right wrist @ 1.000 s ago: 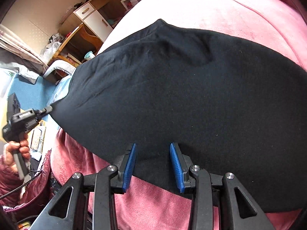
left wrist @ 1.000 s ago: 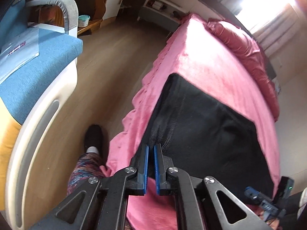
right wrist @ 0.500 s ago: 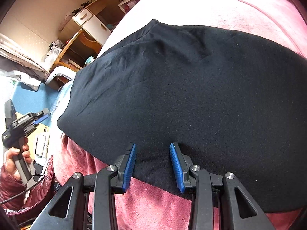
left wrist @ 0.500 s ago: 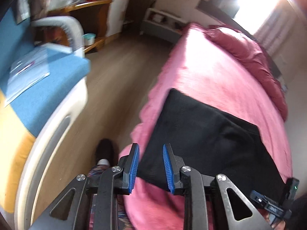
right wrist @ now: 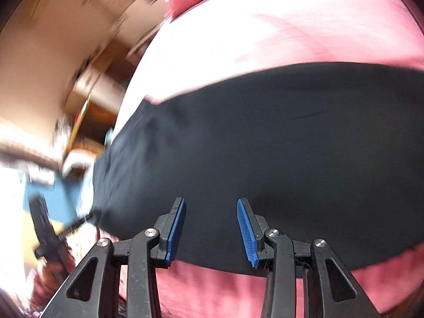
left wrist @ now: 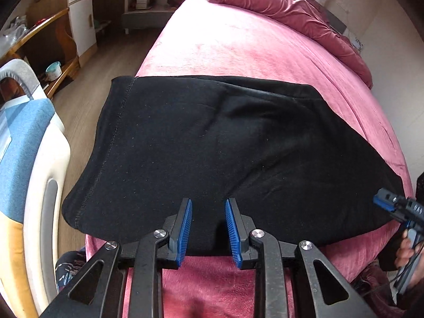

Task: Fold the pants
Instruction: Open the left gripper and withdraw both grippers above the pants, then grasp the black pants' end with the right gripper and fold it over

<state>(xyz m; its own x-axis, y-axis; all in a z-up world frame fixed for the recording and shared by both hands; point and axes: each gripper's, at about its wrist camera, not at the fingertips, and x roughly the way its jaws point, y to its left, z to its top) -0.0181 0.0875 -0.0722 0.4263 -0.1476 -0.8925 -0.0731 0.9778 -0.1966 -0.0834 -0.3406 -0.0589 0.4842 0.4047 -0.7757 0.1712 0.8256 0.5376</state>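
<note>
Folded black pants [left wrist: 212, 137] lie flat across the pink bed [left wrist: 238, 47], with a stitched hem at their left end. My left gripper [left wrist: 208, 228] hovers over the middle of their near edge, open, with nothing pinched between its blue pads [left wrist: 185, 228]. My right gripper [right wrist: 210, 230] is over the near edge further right; its jaws are opening and only cloth lying below shows between them. The right wrist view is motion-blurred; in it the pants [right wrist: 265, 145] fill the middle. A hand holds the right gripper [left wrist: 392, 206] at the pants' right corner.
A blue, white and yellow sofa [left wrist: 23, 137] stands left of the bed across a strip of wooden floor [left wrist: 111, 61]. Beyond it are a wooden desk [left wrist: 39, 34], a white cabinet [left wrist: 82, 18] and a low shelf [left wrist: 148, 2]. A rumpled pink duvet [left wrist: 291, 8] lies at the bed's far end.
My left gripper let go of the pants' corner, opened and swung over to the middle of the near edge. The right gripper rolled and shifted along the pants, its jaws slightly wider.
</note>
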